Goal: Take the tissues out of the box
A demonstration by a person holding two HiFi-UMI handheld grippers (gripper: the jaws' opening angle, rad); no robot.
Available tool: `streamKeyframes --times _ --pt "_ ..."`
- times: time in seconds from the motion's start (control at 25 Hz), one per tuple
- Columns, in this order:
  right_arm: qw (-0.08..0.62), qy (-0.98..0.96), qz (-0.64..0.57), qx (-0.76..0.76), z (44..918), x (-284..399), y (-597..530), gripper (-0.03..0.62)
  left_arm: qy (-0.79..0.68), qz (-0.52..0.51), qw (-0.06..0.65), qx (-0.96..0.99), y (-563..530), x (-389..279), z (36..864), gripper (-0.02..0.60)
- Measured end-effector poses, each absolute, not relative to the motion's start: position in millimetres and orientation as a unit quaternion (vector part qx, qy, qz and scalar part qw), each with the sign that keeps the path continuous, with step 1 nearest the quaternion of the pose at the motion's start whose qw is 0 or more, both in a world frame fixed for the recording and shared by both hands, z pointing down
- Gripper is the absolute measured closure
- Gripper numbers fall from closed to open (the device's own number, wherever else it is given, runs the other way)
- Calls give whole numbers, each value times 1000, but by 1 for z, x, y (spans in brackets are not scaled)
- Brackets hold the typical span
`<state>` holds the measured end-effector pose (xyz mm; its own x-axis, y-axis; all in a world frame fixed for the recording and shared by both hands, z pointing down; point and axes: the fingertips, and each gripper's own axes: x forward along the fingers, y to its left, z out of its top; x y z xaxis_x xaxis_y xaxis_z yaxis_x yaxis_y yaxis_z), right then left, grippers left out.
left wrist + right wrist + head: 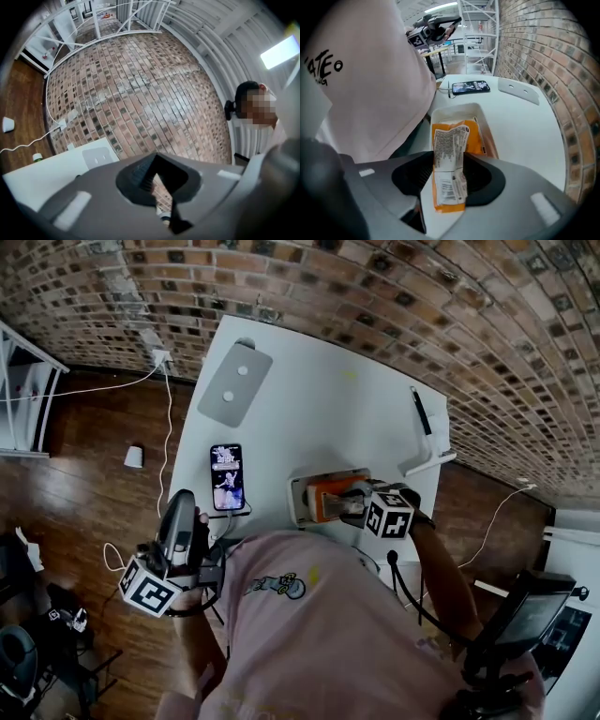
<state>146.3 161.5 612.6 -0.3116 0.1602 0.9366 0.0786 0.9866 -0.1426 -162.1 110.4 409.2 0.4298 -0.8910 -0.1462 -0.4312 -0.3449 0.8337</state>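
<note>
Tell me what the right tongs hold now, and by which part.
The right tongs pinch the orange tissue pack across its two long sides, around its middle.

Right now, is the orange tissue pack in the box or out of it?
In. The orange tissue pack lies inside the white box, with the right gripper closed on it.

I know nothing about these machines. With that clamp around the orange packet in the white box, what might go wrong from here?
The fingers of the right gripper seem to pinch only the middle of the orange tissue pack, so it may slip free, or its wrapper may tear, when lifted. The white box sits loose on the table, and the left gripper is off to the side, not steadying it, so the box might rise or slide with the pack.
</note>
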Motion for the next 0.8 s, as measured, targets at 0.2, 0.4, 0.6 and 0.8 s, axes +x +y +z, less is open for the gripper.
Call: streamKeyframes --times 0.2,0.4,0.6,0.8 --pt "574 -818 26 -12 608 145 141 373 -430 -301 377 763 107 -156 412 578" --pt "586 -808 45 -40 627 143 148 427 -435 -302 382 758 107 -159 417 578" --pt "544 -838 31 -37 576 135 135 545 -440 -307 374 757 107 -165 413 578" --pt "401 -903 -47 147 454 133 40 559 -443 -311 375 752 107 -168 416 578"
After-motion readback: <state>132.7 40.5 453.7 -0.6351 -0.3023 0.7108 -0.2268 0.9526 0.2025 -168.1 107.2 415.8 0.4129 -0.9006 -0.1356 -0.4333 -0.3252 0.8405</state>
